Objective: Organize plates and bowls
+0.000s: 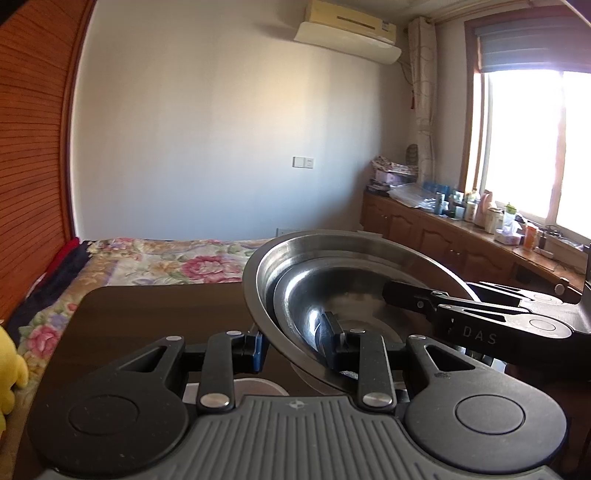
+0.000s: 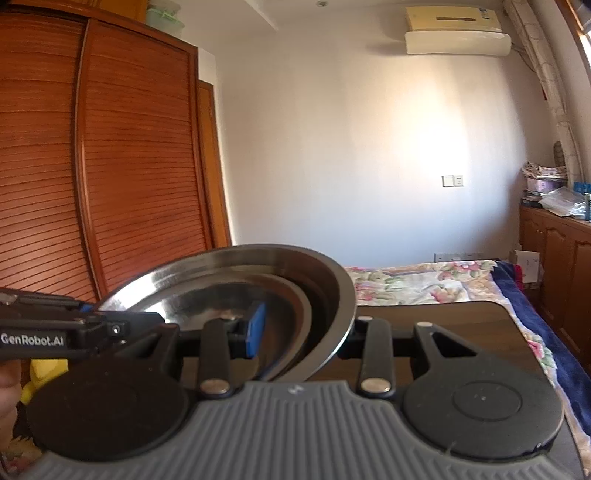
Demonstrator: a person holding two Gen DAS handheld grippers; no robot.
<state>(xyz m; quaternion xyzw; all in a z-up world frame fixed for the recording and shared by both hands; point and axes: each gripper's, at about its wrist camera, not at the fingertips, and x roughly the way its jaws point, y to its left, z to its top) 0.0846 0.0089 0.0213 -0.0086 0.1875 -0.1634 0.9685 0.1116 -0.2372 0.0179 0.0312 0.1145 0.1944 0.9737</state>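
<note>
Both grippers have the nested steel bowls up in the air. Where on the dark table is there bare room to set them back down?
Bare tabletop runs left of the bowls to the bed side edge. In the right wrist view, more bare top lies right of the bowls. It is crowded under the left gripper, by a small container.

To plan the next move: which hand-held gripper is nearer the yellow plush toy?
Left. The left hand-held gripper grips the steel bowls' rim toward the yellow plush toy; the right hand-held gripper grips the opposite rim.

A flowered bed [image 1: 162, 266] lies beyond the dark table's [image 1: 147, 317] far edge, beside a slatted wooden wardrobe [image 2: 110, 147], under a wall air conditioner [image 1: 347, 33].
</note>
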